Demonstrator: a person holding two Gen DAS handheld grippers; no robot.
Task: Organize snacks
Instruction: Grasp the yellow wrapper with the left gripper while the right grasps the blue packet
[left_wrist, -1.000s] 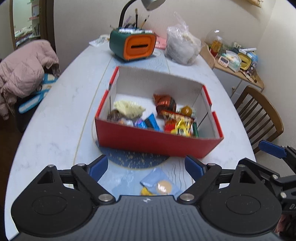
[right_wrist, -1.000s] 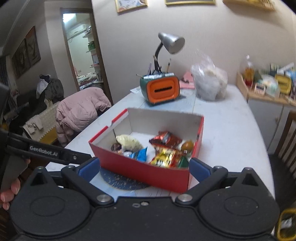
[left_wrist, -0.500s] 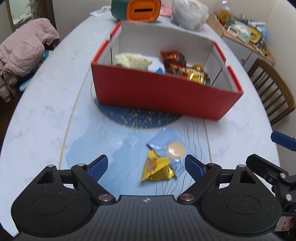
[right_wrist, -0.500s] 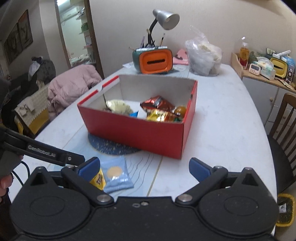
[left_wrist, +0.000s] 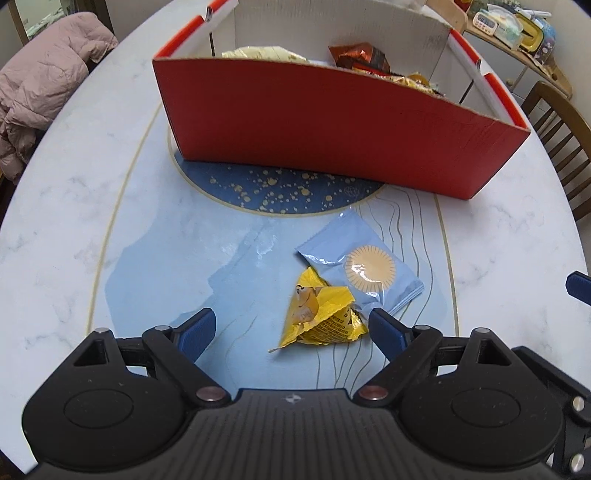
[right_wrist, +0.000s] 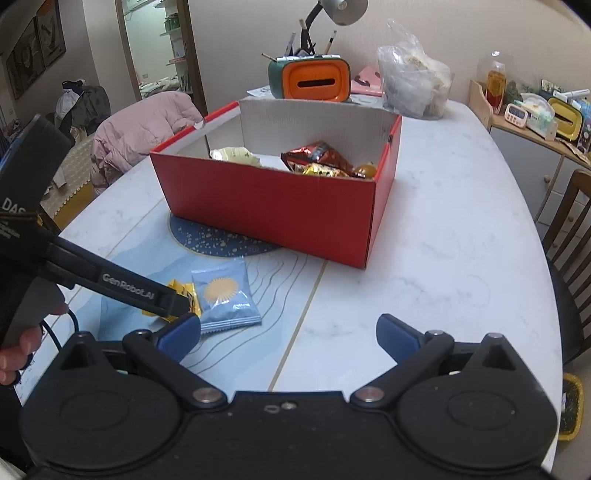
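A red cardboard box (left_wrist: 332, 122) with several snacks in it stands on the table, also in the right wrist view (right_wrist: 273, 210). In front of it lie a yellow snack packet (left_wrist: 321, 314) and a light blue packet (left_wrist: 365, 267) with a sun disc, touching each other. My left gripper (left_wrist: 291, 330) is open and empty, low over the table, with the yellow packet just ahead between its fingers. The right wrist view shows both packets, yellow (right_wrist: 183, 295) and blue (right_wrist: 223, 295). My right gripper (right_wrist: 288, 332) is open and empty, to the right of them.
A white marble table (right_wrist: 443, 240) with a dark blue round mat (left_wrist: 280, 192) under the box. An orange and green holder (right_wrist: 314, 79), a lamp and a plastic bag (right_wrist: 413, 88) stand at the far end. Wooden chair (left_wrist: 557, 122) at right, pink jacket (left_wrist: 48, 77) at left.
Both grippers have drawn back and tilted down towards the table. The two packets in front of the box have come into full view and now lie close ahead of my left gripper.
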